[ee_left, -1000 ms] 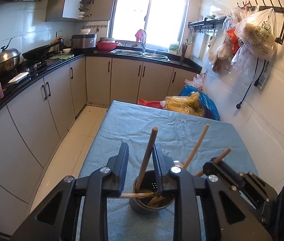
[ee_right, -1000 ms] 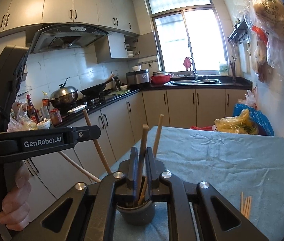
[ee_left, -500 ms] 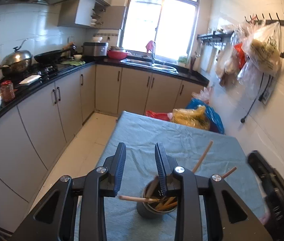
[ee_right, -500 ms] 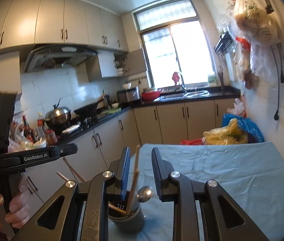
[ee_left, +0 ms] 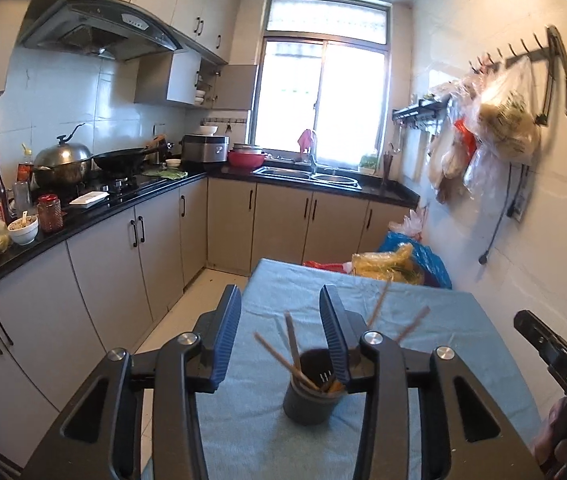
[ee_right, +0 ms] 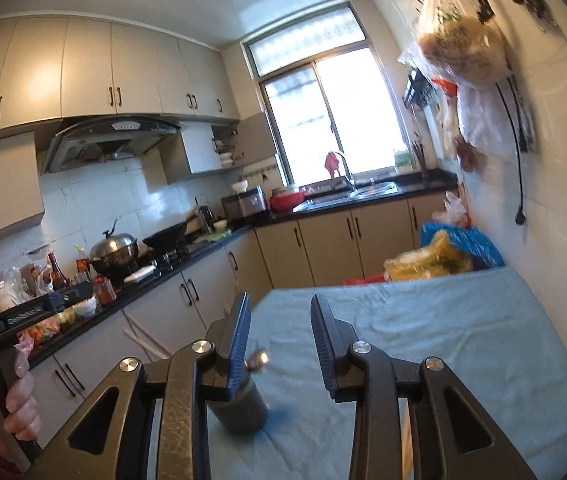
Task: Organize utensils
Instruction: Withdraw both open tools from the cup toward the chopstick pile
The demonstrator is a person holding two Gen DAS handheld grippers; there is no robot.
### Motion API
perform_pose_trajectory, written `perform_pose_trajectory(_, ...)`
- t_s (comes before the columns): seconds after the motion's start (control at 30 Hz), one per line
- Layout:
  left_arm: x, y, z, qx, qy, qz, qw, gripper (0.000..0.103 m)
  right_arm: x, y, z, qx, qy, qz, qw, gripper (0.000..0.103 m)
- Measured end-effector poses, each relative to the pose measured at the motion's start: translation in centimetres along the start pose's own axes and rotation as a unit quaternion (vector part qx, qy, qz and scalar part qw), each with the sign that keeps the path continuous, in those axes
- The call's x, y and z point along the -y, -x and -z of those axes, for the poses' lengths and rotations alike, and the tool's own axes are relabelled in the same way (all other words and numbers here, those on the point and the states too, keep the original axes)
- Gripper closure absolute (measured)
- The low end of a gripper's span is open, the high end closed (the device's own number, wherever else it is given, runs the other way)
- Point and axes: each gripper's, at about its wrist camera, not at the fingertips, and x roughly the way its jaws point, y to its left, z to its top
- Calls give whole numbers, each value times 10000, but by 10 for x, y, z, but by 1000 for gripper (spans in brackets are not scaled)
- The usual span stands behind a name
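A dark grey utensil cup (ee_left: 310, 397) stands on the blue-clothed table (ee_left: 435, 320), with several wooden chopsticks (ee_left: 293, 342) leaning out of it. My left gripper (ee_left: 281, 322) hangs back from the cup and above it. Its jaws are opening and grip nothing. In the right wrist view the cup (ee_right: 243, 406) sits low, partly behind the left finger, with a metal spoon end (ee_right: 260, 357) showing and chopsticks (ee_right: 145, 338) poking out leftward. My right gripper (ee_right: 281, 334) is also drawn back, jaws opening with nothing between them.
Yellow and blue plastic bags (ee_left: 399, 260) lie past the table's far end. Kitchen cabinets and a black counter (ee_left: 123, 208) with pots run along the left. More bags (ee_left: 499, 128) hang on the right wall. A hand (ee_right: 17, 400) holds the left gripper's handle.
Both grippers let go of the wooden sticks they held in the cup and drew back and upward. Their jaws have widened. The cup now looks farther off.
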Motion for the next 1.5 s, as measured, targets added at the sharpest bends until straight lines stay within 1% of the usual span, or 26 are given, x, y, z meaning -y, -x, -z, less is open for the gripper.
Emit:
perform_pose_trajectory(0.1,13,5,22,-88,-118,13,9999,60,11,7,17,-232,-65,9,9997,69)
perform_pose_trajectory(0.17,24,2,40,-240,-190,45,9995,59,15,11,31,-428,-52,5,9991,69)
perform_pose_trajectory(0.3,51,-15,82,-673,-388,94,9969,59,24,16,58,-692,-17,88,9976,69)
perform_pose_trajectory(0.37,65,-25,104,-910,-492,129,9946,59,29,20,72,-800,-32,209,9966,69)
perform_pose_trajectory(0.47,84,-38,130,-1198,-668,186,9904,59,40,21,83,-912,-48,396,9950,69)
perform_pose_trajectory(0.53,96,-45,145,-1393,-791,249,9868,59,47,23,87,-946,-93,496,9942,69)
perform_pose_trajectory(0.63,108,-52,161,-1568,-942,272,9828,59,59,25,93,-996,-231,657,9926,69)
perform_pose_trajectory(0.8,118,-58,173,-1752,-1069,351,9781,59,72,26,101,-1106,-346,831,9898,69)
perform_pose_trajectory(1.0,120,-62,176,-1823,-1084,305,9768,58,80,26,103,-1141,-504,937,9878,69)
perform_pose_trajectory(1.03,120,-63,176,-1837,-1089,300,9765,58,82,25,103,-1162,-550,934,9873,68)
perform_pose_trajectory(1.07,121,-64,175,-1852,-1100,294,9761,57,85,25,104,-1193,-599,933,9866,64)
perform_pose_trajectory(1.13,122,-65,176,-1877,-1123,281,9754,57,88,24,105,-1249,-690,974,9850,61)
perform_pose_trajectory(1.3,124,-67,177,-1935,-1208,285,9732,56,96,21,108,-1452,-851,1016,9805,60)
perform_pose_trajectory(1.5,128,-71,182,-2009,-1268,277,9710,56,98,17,113,-1618,-823,999,9783,60)
